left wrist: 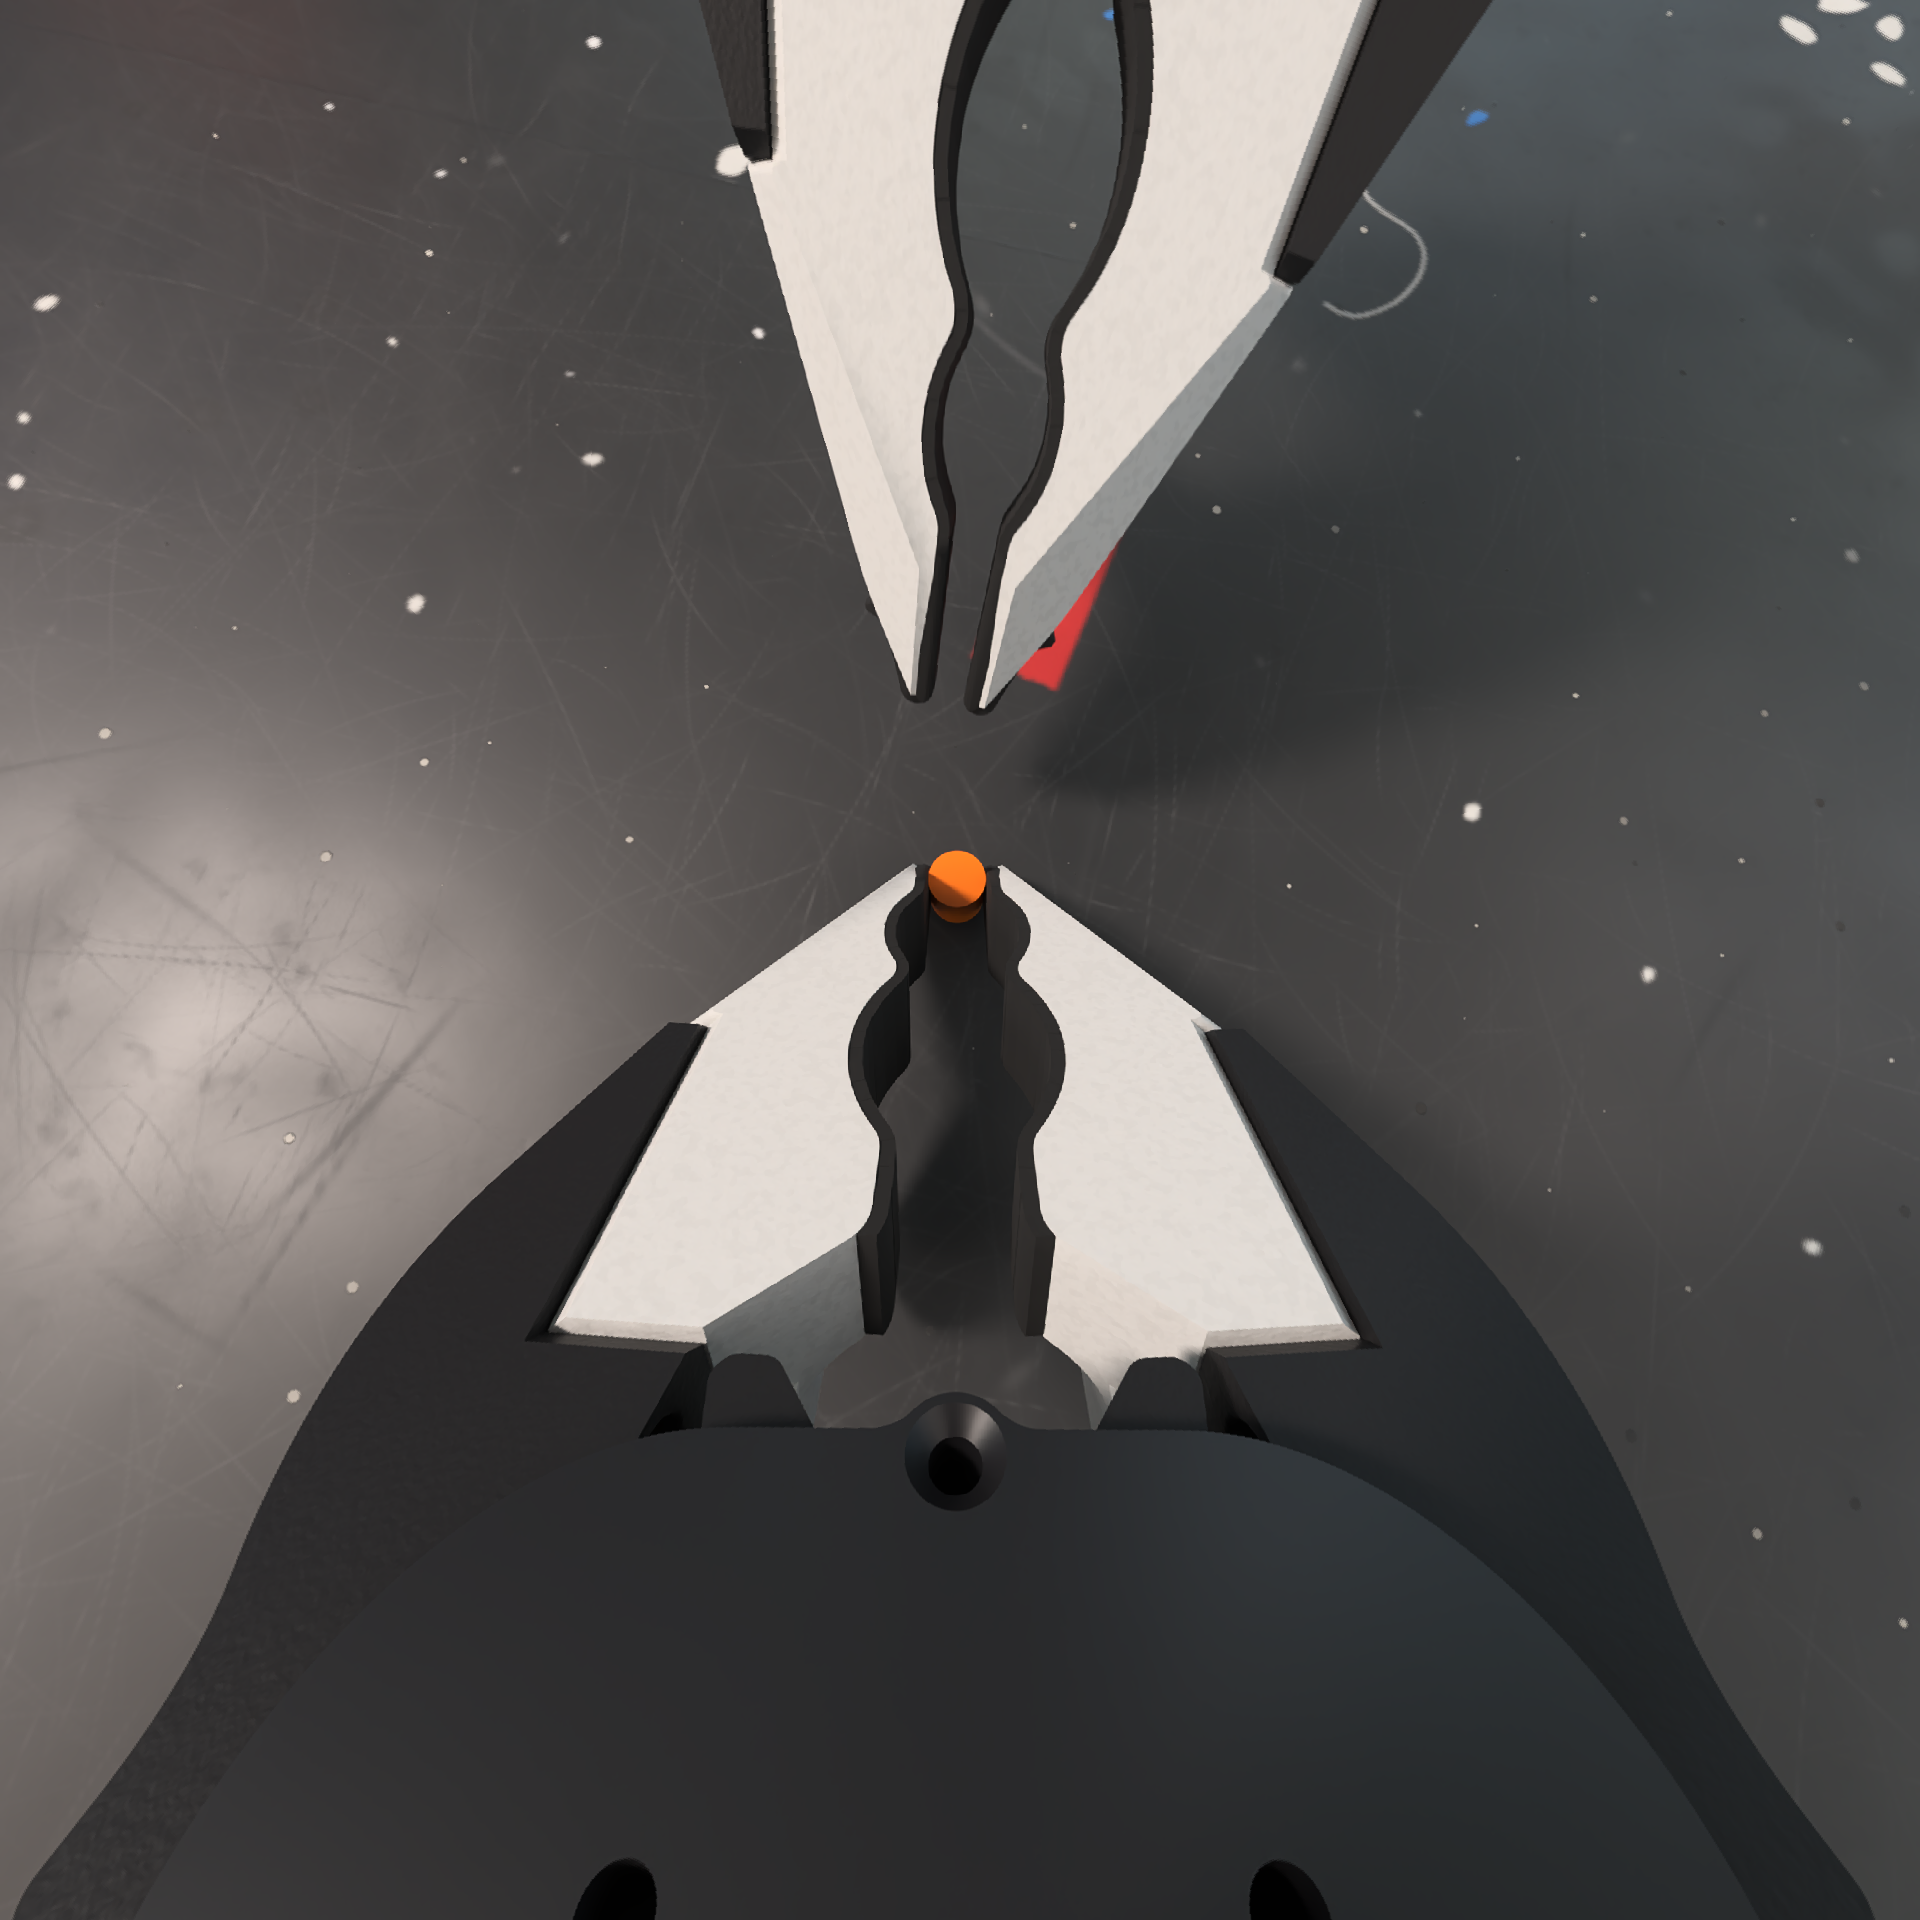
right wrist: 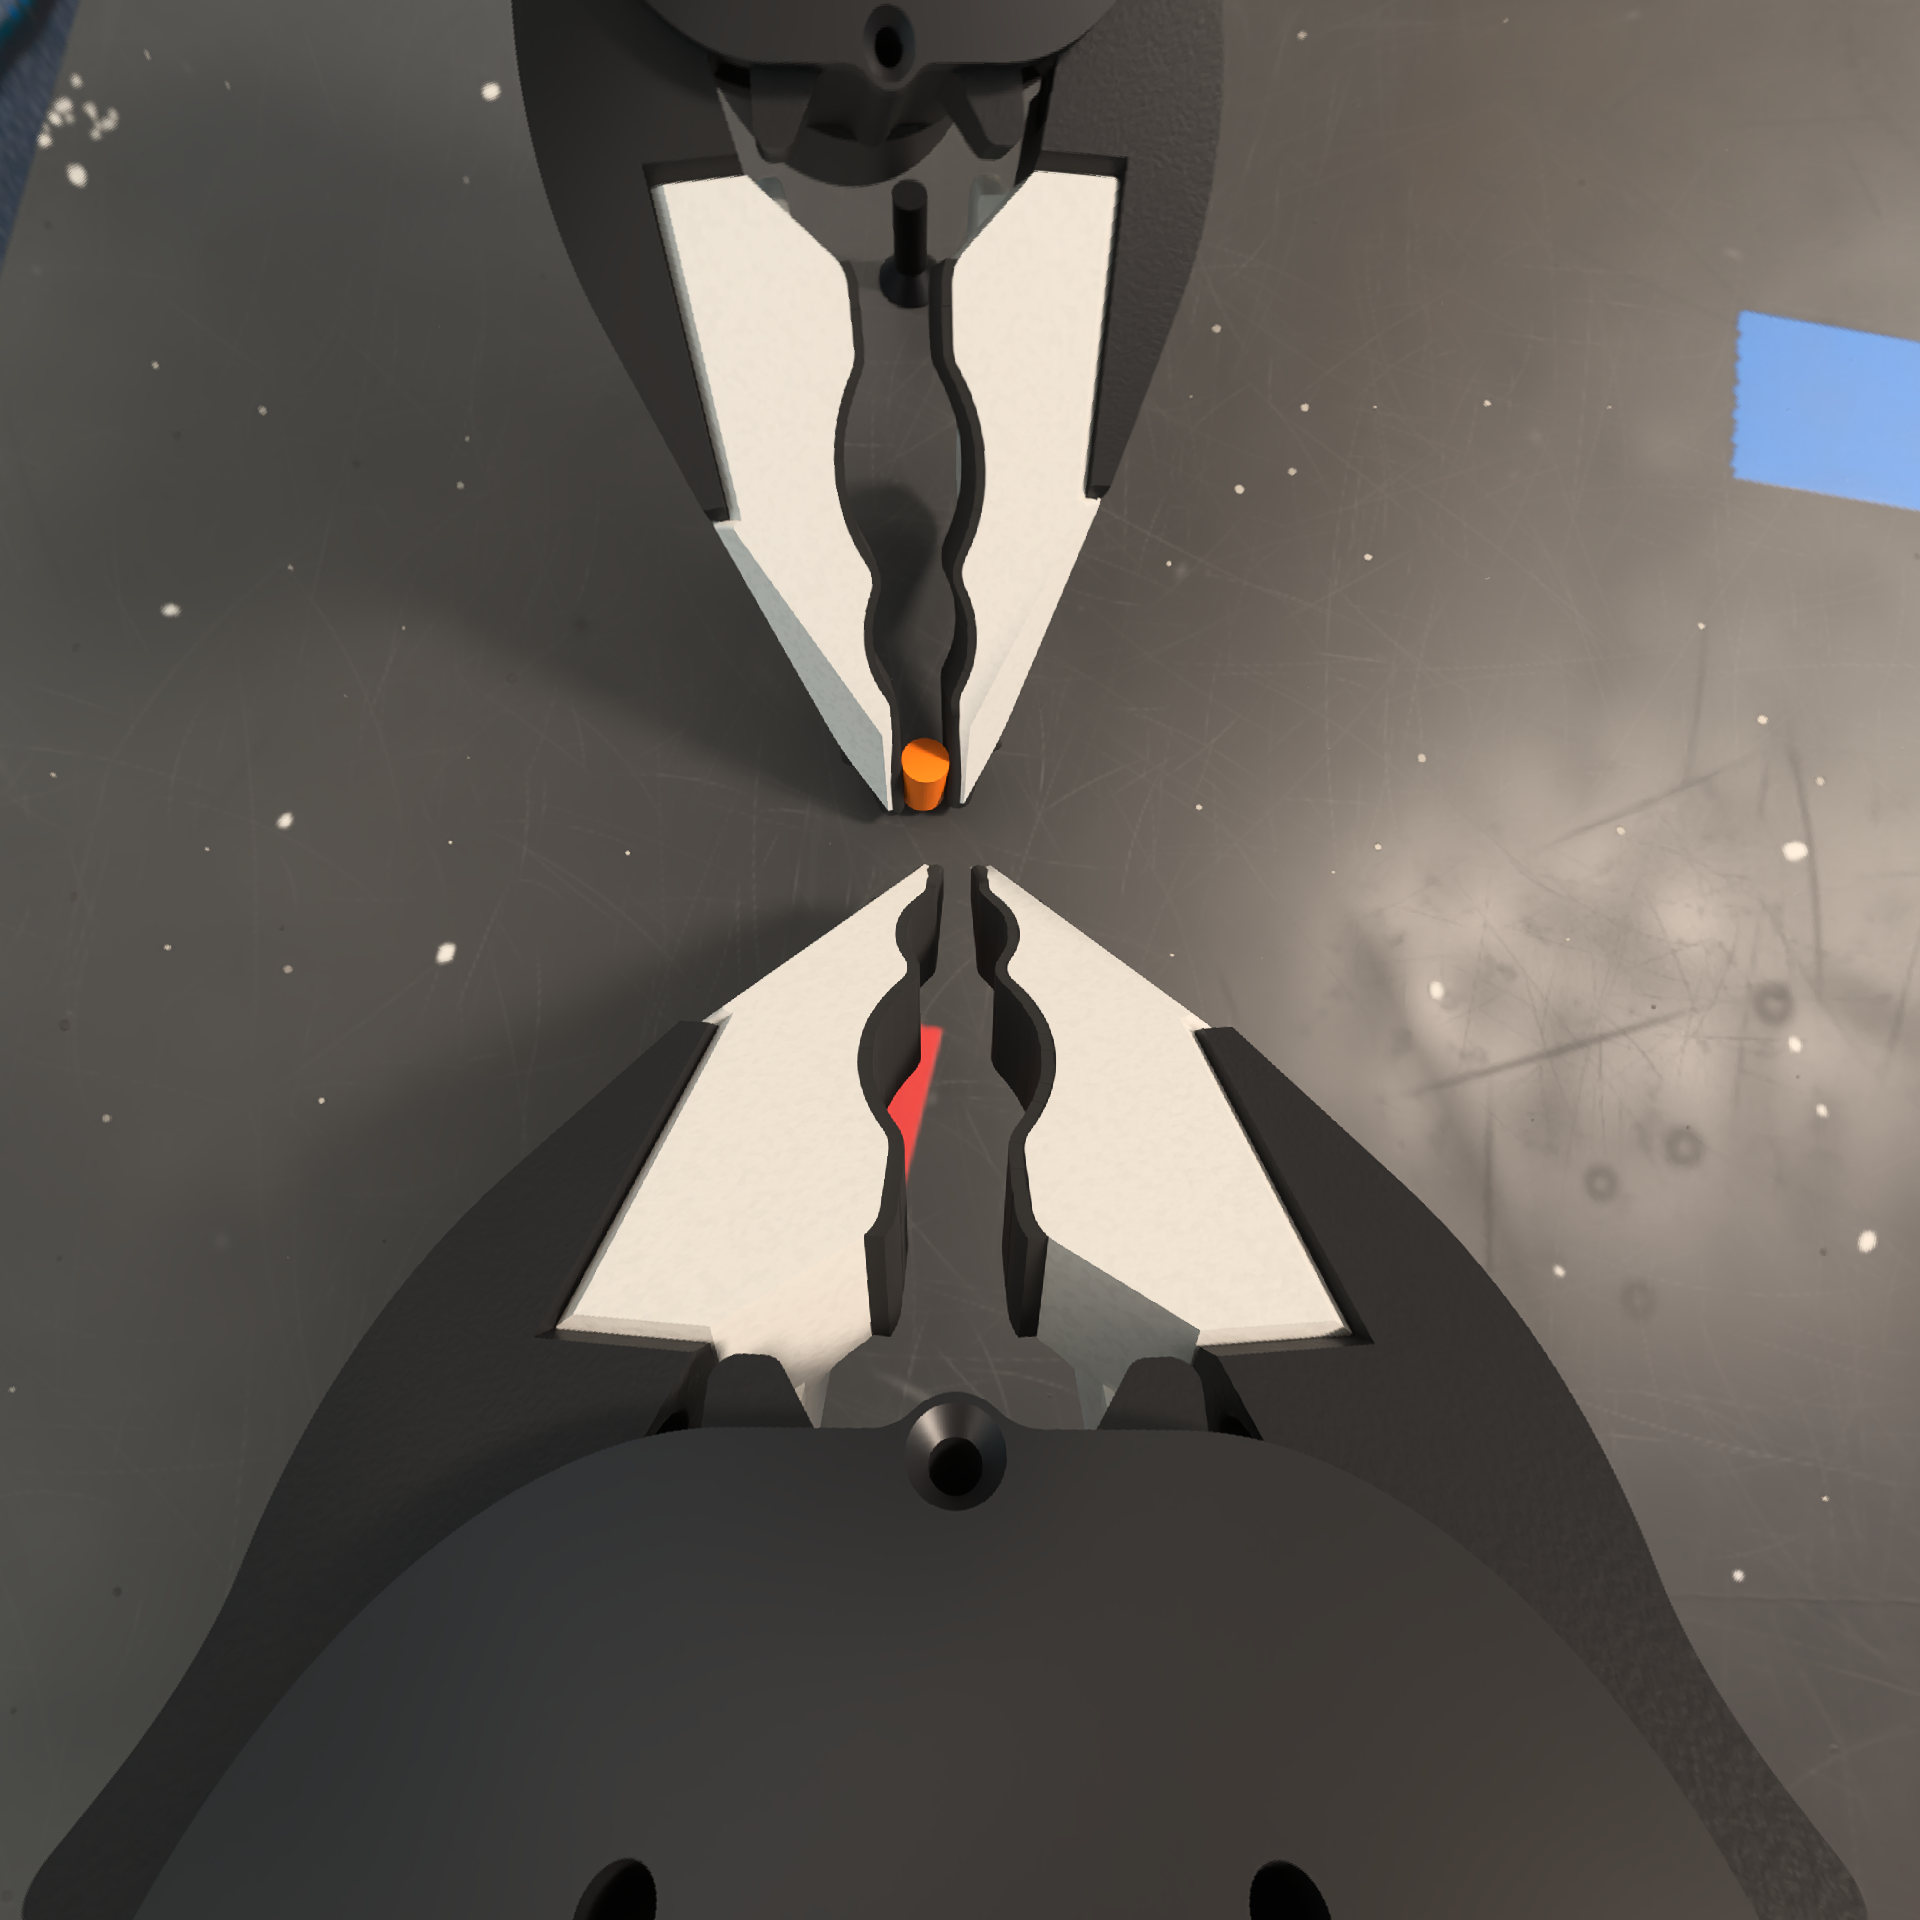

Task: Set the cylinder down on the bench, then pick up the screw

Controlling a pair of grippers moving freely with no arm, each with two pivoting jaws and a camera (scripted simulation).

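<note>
While my left gripper (left wrist: 956, 883) pinches the orange cylinder (left wrist: 956, 879) at its tips over the bench (left wrist: 312, 727), my right gripper (right wrist: 957, 871) faces it, nearly closed, holding nothing. No readable writing shows.

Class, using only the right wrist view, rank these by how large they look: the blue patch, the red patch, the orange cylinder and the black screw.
Largest to smallest, as seen:
1. blue patch, cut off by the frame edge
2. red patch, partly hidden behind the right gripper's jaws
3. black screw and orange cylinder: too alike to rank
</note>
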